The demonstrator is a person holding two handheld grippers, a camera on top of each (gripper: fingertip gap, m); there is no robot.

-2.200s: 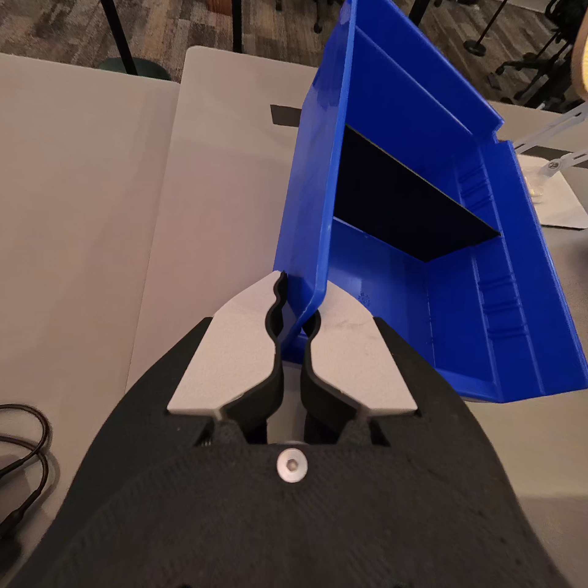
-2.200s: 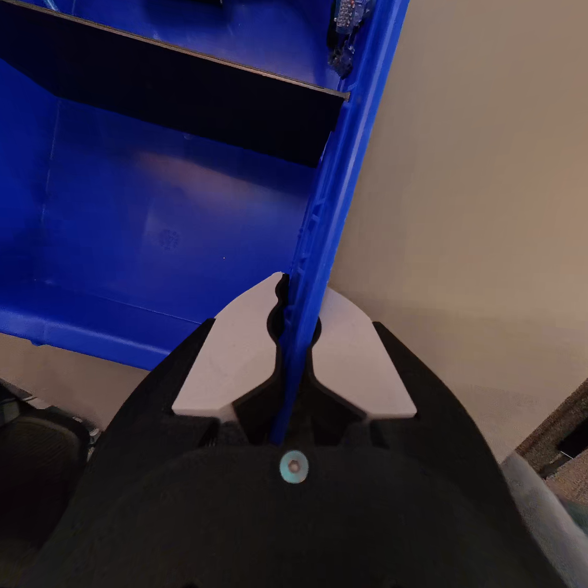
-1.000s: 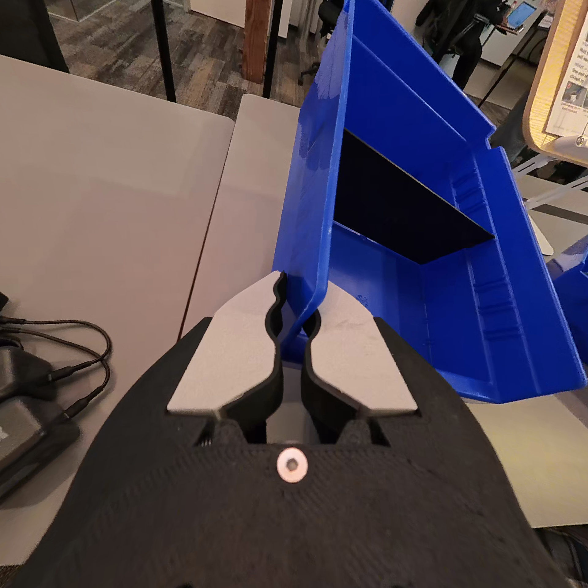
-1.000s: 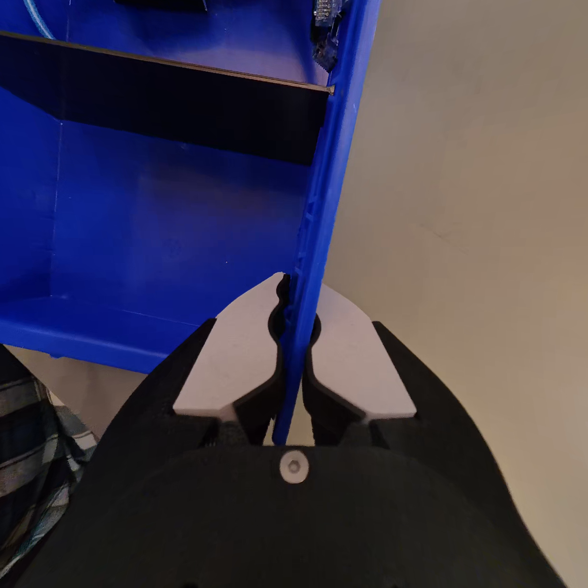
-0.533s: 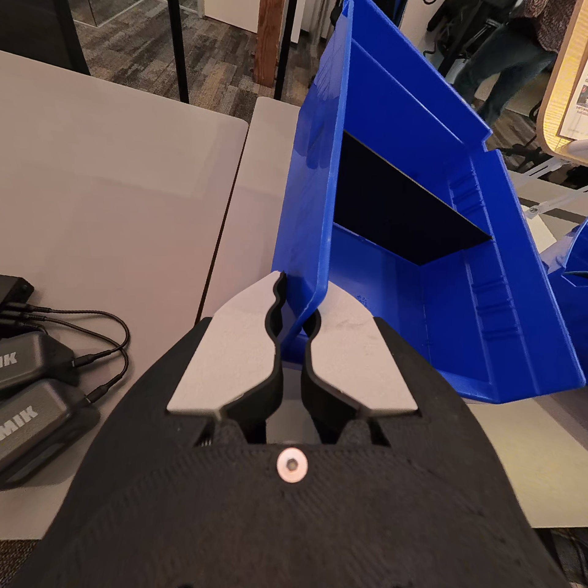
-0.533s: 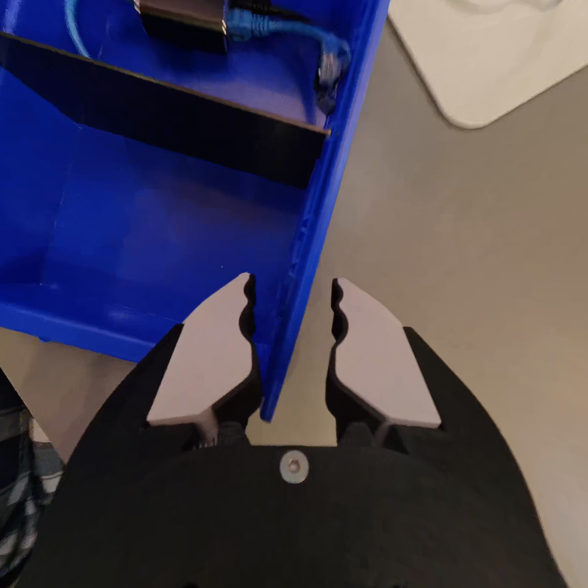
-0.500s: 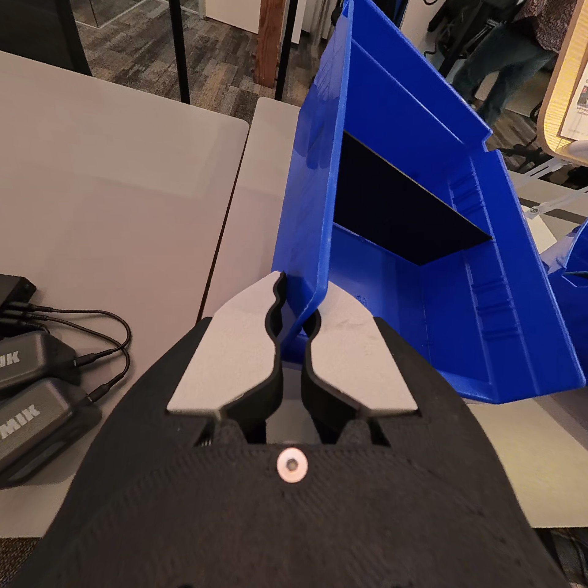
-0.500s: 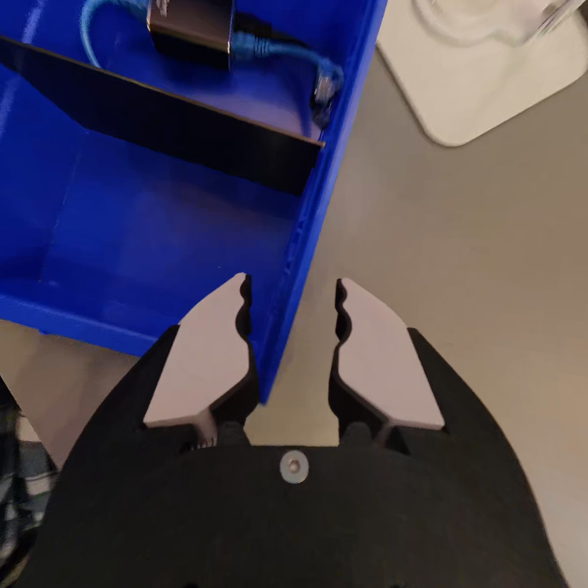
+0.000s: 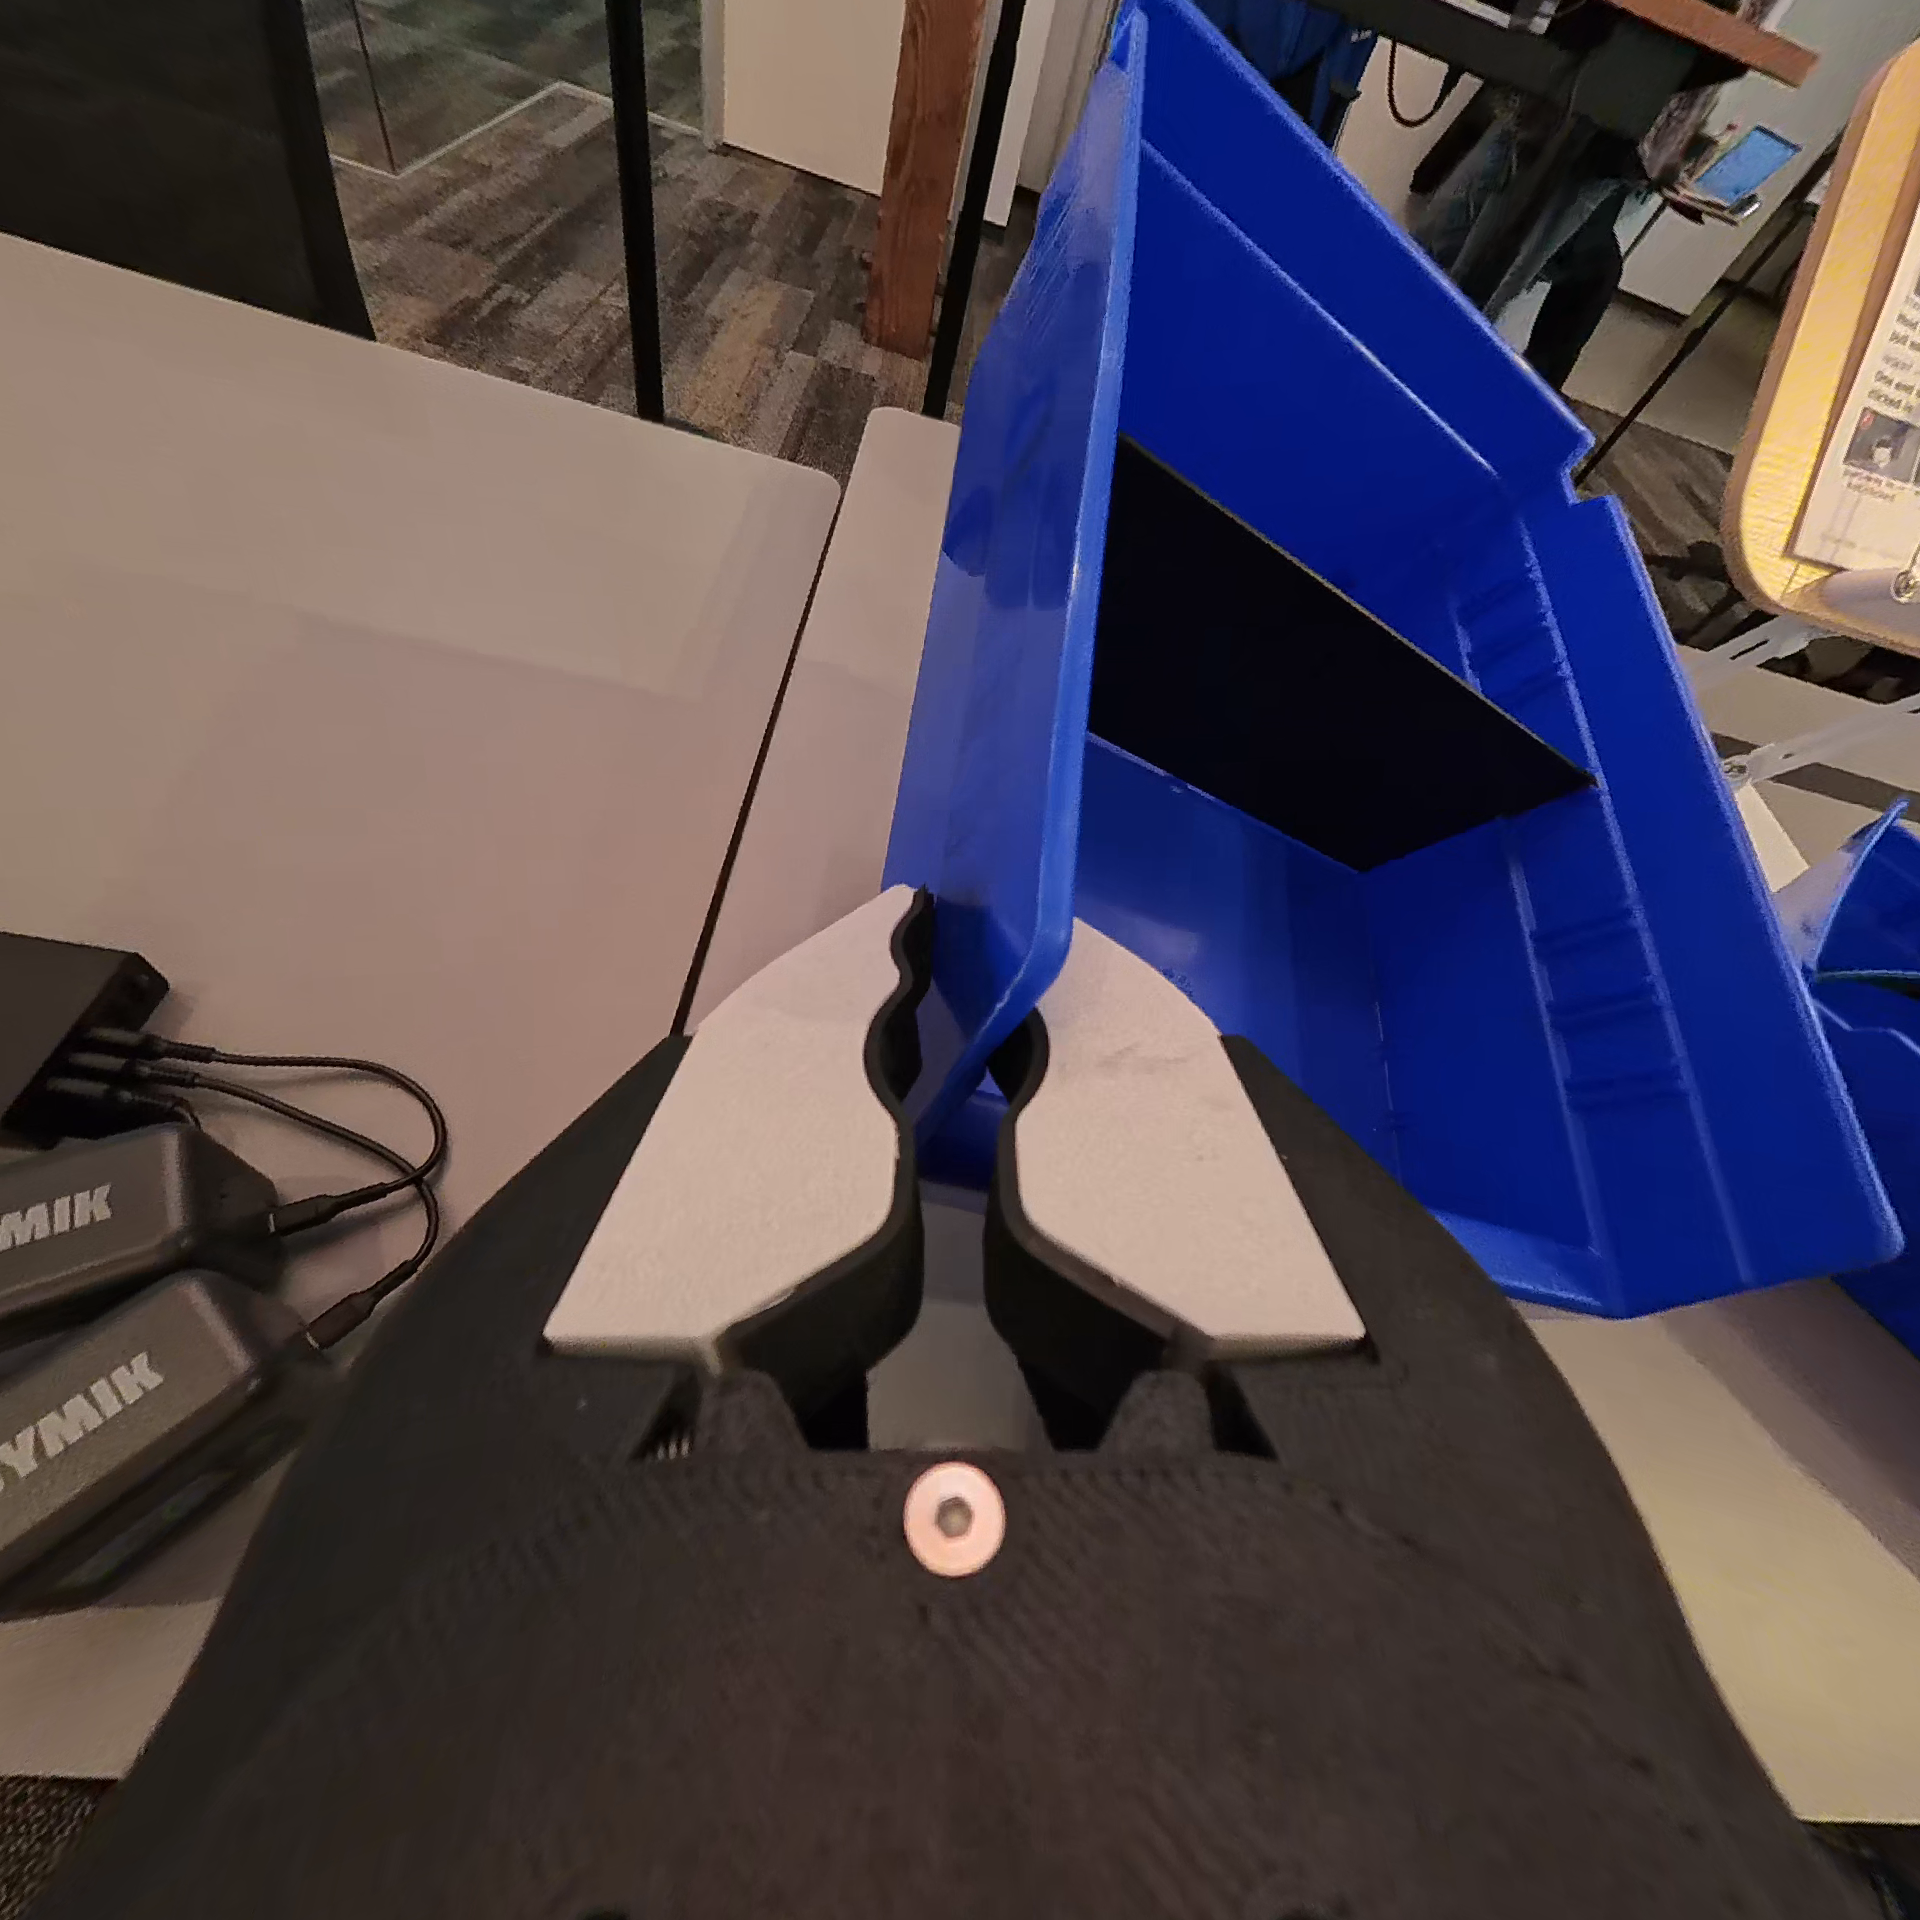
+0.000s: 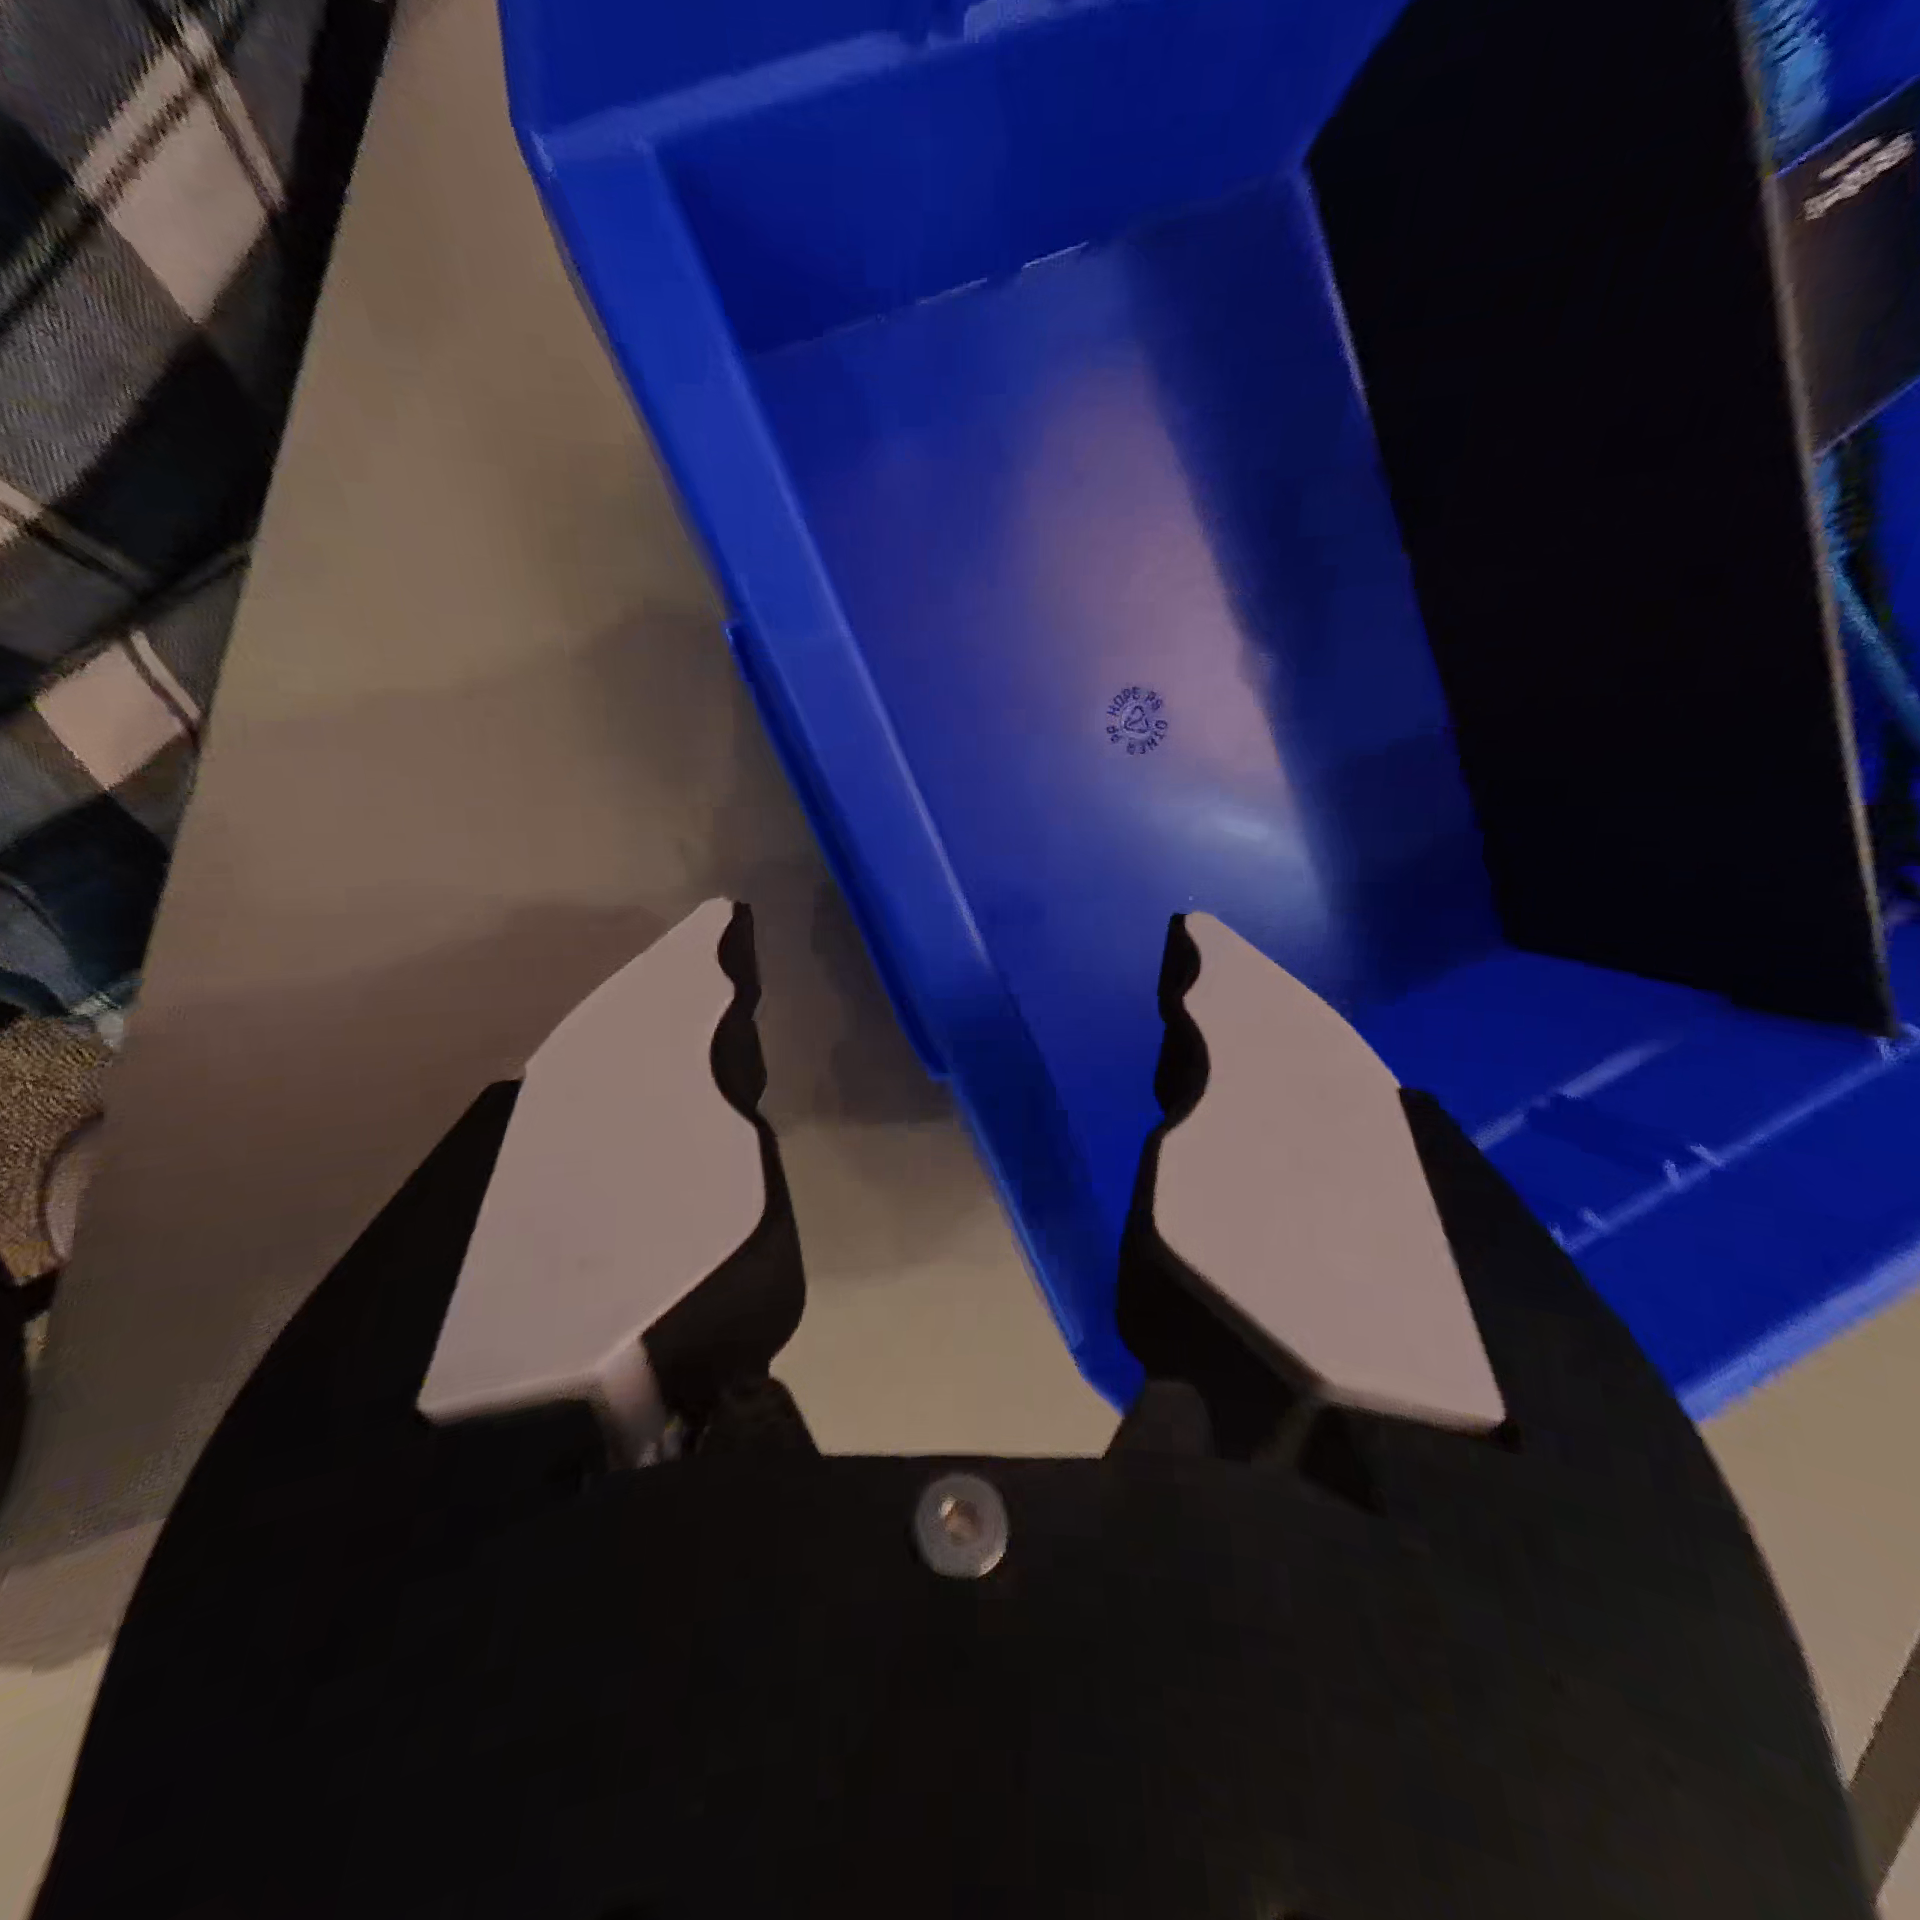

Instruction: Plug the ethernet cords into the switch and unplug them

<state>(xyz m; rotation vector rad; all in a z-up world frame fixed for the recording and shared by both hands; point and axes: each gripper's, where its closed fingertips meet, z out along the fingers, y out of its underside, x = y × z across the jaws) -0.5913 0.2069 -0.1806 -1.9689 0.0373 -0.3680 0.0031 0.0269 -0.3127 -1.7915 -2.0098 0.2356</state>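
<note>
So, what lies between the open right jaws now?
The blue bin's side wall passes between the right gripper's spread jaws, apart from both, in the right wrist view.

Left tongs (image 9: 971, 997) clamped on the side wall of the blue bin (image 9: 1039, 623) near its corner, one grey pad (image 9: 769, 1101) against the outside face and the other against the inside, black body pointing forward and slightly down. Right tongs (image 10: 956, 997) spread wide, fingers (image 10: 644, 1122) apart and pressing on nothing, the bin's wall edge passing between them, close by the right finger.
</note>
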